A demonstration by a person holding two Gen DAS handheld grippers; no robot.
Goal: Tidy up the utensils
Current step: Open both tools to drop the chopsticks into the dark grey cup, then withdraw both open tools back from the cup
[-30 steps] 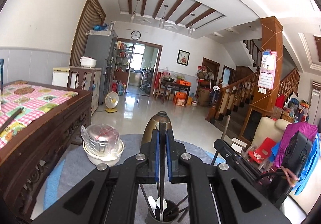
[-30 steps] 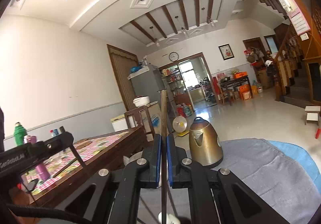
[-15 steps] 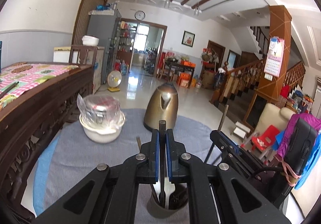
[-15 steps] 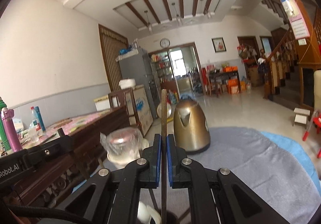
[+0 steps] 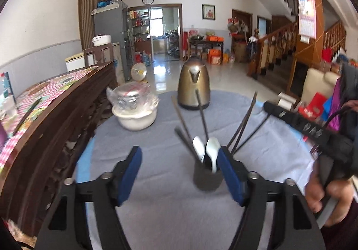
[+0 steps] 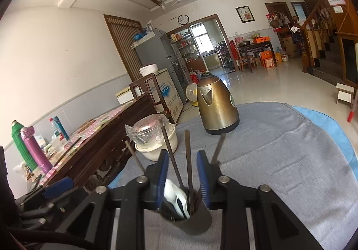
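Two tongs [image 5: 181, 174] [image 6: 182, 174] agape — cup [image 6: 194, 221] (unlabelled)

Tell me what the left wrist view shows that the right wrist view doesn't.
Left only: the right hand holding its rig, and the calendar. Right only: the green flask and purple flask. Both: the cup of chopsticks and spoons, the kettle, the bowl.
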